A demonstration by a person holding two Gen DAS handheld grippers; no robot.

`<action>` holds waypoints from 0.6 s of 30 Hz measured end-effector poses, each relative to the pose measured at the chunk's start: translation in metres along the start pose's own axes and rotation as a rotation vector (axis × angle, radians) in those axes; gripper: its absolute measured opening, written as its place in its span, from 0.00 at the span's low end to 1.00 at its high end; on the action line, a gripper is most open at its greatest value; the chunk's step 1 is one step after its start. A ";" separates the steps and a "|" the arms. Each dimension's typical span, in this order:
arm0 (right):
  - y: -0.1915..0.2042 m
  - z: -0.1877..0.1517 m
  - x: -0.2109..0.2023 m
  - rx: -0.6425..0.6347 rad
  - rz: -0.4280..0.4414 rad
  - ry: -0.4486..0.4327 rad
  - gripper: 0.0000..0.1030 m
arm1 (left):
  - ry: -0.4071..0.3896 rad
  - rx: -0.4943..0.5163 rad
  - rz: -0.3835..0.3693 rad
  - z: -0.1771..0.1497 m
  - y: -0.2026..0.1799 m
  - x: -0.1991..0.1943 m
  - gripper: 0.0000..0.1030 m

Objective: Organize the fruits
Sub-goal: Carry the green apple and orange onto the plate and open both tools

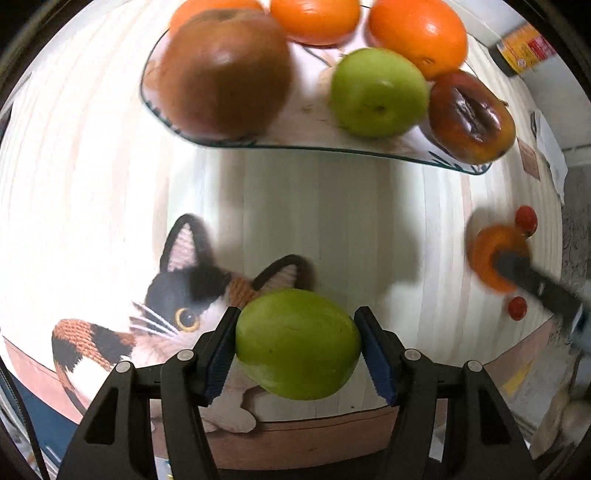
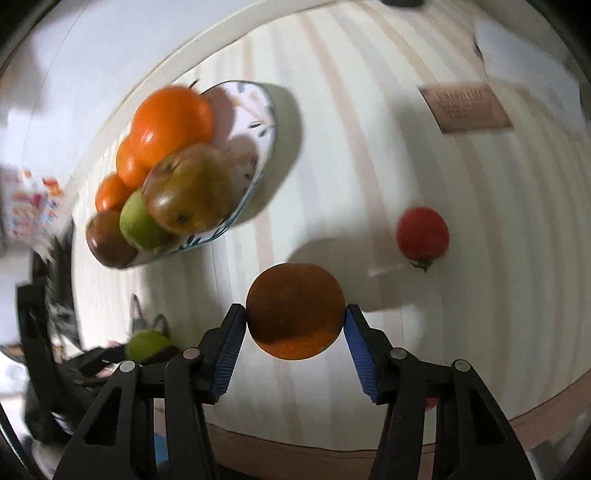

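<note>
My left gripper (image 1: 297,345) is shut on a green fruit (image 1: 297,343), held above the table short of the patterned plate (image 1: 332,149). The plate holds a brown apple (image 1: 225,70), several oranges (image 1: 419,35), a green fruit (image 1: 376,92) and a dark bruised fruit (image 1: 471,118). My right gripper (image 2: 295,321) is shut on an orange (image 2: 295,310), held above the table right of the plate (image 2: 258,147). It also shows in the left wrist view (image 1: 496,258). The left gripper with its green fruit (image 2: 146,343) shows at the lower left of the right wrist view.
A red tomato (image 2: 423,232) lies on the striped tablecloth (image 2: 369,166) to the right; two small tomatoes (image 1: 526,218) show in the left wrist view. A cat-pattern mat (image 1: 166,314) lies at the table's near edge. A brown card (image 2: 465,107) and a tin (image 1: 524,48) lie further back.
</note>
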State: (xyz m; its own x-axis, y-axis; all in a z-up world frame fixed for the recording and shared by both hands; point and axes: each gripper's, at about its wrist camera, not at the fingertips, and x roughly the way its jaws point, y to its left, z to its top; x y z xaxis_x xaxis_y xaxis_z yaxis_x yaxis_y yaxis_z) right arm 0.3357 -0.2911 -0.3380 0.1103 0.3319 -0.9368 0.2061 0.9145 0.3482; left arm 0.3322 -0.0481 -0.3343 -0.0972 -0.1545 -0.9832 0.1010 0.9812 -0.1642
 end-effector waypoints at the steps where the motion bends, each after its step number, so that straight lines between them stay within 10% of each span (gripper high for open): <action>1: 0.006 -0.004 0.002 -0.006 0.020 0.019 0.55 | -0.001 -0.002 0.000 -0.001 0.001 0.000 0.59; 18: 0.050 -0.039 0.021 -0.099 0.001 0.052 0.55 | -0.037 -0.007 -0.015 -0.001 0.025 -0.015 0.59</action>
State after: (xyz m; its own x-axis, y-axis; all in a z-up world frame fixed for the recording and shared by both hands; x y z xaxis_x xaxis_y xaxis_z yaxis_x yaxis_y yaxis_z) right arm 0.3107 -0.2295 -0.3414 0.0590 0.3423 -0.9377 0.1091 0.9315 0.3469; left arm 0.3354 -0.0213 -0.3239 -0.0616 -0.1731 -0.9830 0.0928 0.9796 -0.1783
